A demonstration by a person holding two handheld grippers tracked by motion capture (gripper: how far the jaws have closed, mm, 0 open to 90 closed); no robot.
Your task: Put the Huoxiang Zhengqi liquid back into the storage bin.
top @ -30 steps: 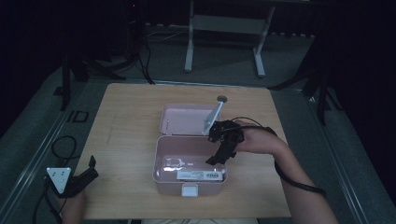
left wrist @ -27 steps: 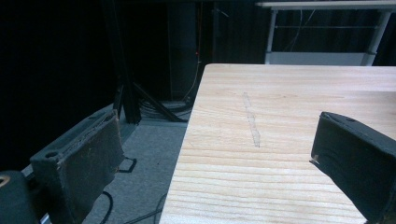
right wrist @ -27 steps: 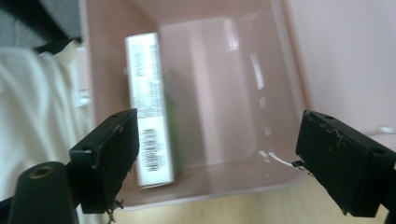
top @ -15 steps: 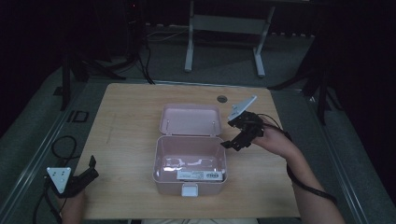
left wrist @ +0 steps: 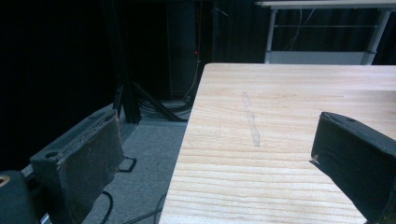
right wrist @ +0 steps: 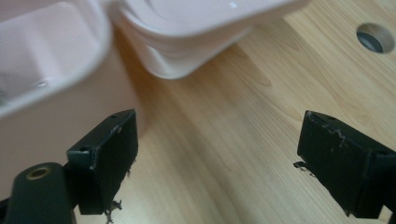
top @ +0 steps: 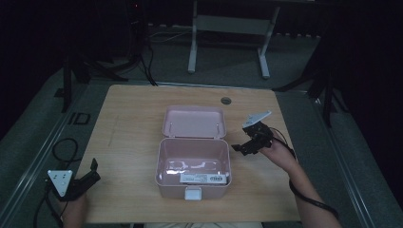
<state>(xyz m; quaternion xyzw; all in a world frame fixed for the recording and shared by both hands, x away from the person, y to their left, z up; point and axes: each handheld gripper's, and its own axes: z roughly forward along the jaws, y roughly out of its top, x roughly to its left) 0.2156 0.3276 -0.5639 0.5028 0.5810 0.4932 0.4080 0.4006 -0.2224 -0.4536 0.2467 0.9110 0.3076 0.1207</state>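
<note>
Backed off, my right gripper (top: pixel 247 144) now hangs beside the pink box (top: pixel 193 167), no longer over its lid (top: pixel 194 122).
Its fingers (right wrist: pixel 105 154) stand wide and empty above the wooden surface (top: pixel 128 123), at three o'clock from the box, which sits open mid-surface with a label inside. My left gripper (top: pixel 87 176), fingers also wide, rests at eight o'clock near the edge.

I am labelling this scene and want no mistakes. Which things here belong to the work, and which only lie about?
Belonging to the work:
- pink box, lid open
- right tongs, open, beside the box
- white label inside the box

Only lying about:
- left tongs, open, at the table corner
- round hole in the table
</note>
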